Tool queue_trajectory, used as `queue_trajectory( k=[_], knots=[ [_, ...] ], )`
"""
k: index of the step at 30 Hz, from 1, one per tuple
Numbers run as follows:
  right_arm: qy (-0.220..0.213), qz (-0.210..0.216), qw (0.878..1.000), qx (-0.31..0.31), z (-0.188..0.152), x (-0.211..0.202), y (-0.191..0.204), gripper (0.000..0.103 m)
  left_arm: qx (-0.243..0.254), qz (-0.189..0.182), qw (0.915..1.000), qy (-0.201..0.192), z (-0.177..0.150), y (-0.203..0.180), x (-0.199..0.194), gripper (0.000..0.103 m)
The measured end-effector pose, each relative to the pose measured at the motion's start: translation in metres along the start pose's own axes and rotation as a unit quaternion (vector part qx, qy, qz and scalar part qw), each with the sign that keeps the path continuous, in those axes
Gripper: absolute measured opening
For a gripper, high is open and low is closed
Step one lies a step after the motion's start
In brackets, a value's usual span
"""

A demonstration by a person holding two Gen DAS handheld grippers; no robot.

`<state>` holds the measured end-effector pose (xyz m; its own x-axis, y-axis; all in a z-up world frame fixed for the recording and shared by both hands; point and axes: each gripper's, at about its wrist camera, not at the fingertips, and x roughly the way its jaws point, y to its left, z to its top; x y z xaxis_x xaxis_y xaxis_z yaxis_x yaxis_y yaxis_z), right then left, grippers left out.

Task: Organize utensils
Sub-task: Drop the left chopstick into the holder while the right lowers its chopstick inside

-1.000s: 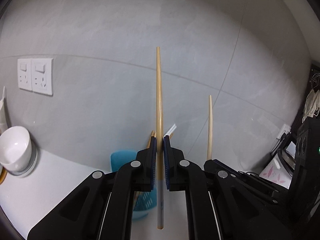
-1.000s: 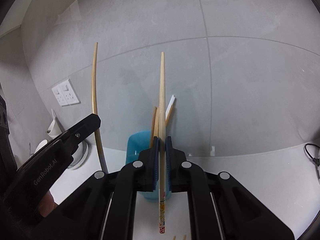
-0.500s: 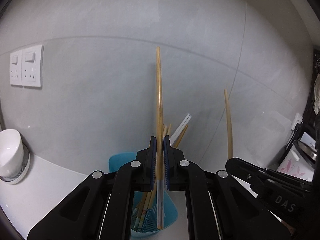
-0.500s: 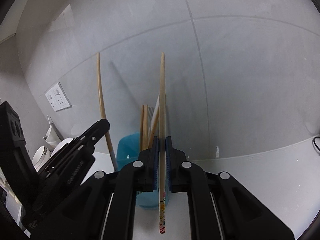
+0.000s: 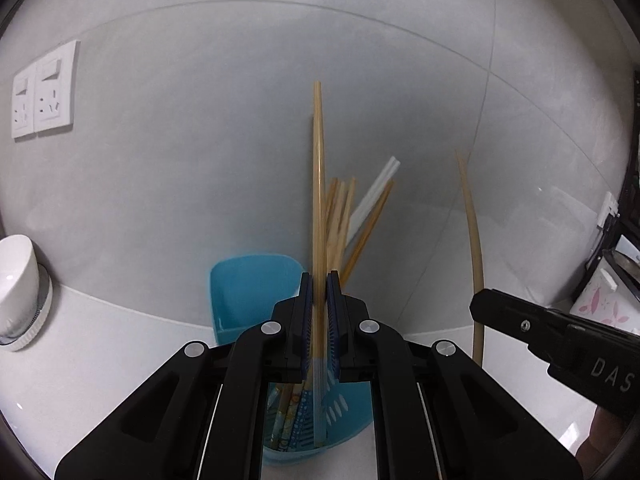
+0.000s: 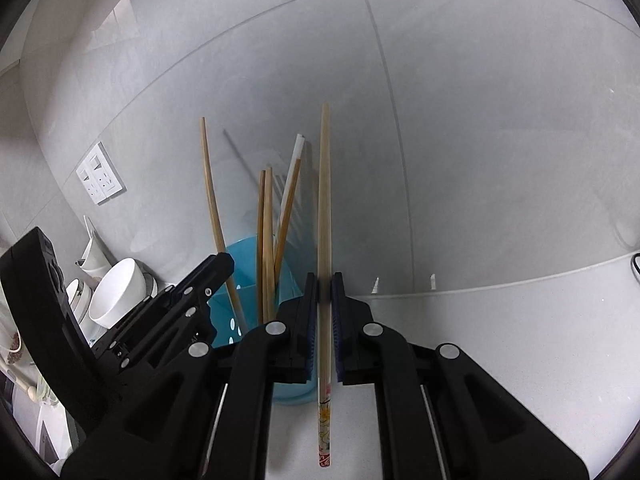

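Jaws of both grippers are clamped on one chopstick each: left gripper (image 5: pixel 319 294) holds its chopstick (image 5: pixel 318 200) with the lower end inside the blue holder (image 5: pixel 256 292), ready for release; right gripper (image 6: pixel 324 292) must carry its chopstick (image 6: pixel 324 220) over the rim.

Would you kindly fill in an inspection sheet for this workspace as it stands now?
Surface: white counter, bare near the holder.
Job's things: blue holder with several chopsticks; one chopstick in the left gripper, lower end inside the holder; another chopstick in the right gripper, lower end outside the holder.
Clutter: white bowl, cup.
Grippers: left gripper and right gripper, each shut on a chopstick.
Cables: dark cable at the right edge.
Surroundings: grey tiled wall, wall sockets.
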<state>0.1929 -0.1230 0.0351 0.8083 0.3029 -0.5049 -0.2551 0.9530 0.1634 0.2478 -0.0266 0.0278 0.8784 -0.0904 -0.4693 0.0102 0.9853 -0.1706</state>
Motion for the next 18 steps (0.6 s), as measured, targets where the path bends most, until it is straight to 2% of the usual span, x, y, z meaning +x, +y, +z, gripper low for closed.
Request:
queue_trajectory(
  k=[2, 3, 5, 6, 7, 9, 15, 18],
  knots=[
    [0.002, 0.0, 1.0, -0.001, 0.0, -0.002, -0.001, 0.006, 0.0, 0.003, 1.0, 0.003, -0.001, 0.0, -0.001, 0.01],
    [0.001, 0.0, 1.0, -0.002, -0.001, -0.004, 0.0, 0.006, 0.001, 0.005, 0.9999, 0.009, -0.001, -0.001, -0.003, 0.016],
    [-0.001, -0.001, 1.0, -0.005, 0.0, -0.006, 0.0, 0.006, 0.001, 0.009, 0.9998, 0.016, 0.0, -0.002, -0.008, 0.03],
    [-0.001, -0.001, 1.0, -0.006, 0.0, -0.007, 0.001, 0.006, -0.002, 0.016, 0.9996, 0.023, 0.002, 0.001, -0.009, 0.047],
    [-0.002, 0.001, 1.0, -0.008, 0.001, -0.008, 0.002, 0.006, -0.01, 0.014, 0.9995, 0.026, 0.002, 0.003, -0.013, 0.056],
    [-0.005, 0.003, 1.0, -0.012, 0.004, -0.01, 0.004, 0.006, -0.021, 0.036, 0.9984, 0.038, 0.004, 0.007, -0.022, 0.063],
    [-0.022, 0.024, 0.999, -0.012, 0.017, -0.013, 0.017, 0.006, -0.046, 0.054, 0.9941, 0.082, 0.003, 0.023, -0.045, 0.095],
    [-0.036, 0.038, 0.999, -0.011, 0.024, -0.011, 0.025, 0.006, -0.05, 0.052, 0.9937, 0.085, -0.003, 0.034, -0.055, 0.097]
  ],
)
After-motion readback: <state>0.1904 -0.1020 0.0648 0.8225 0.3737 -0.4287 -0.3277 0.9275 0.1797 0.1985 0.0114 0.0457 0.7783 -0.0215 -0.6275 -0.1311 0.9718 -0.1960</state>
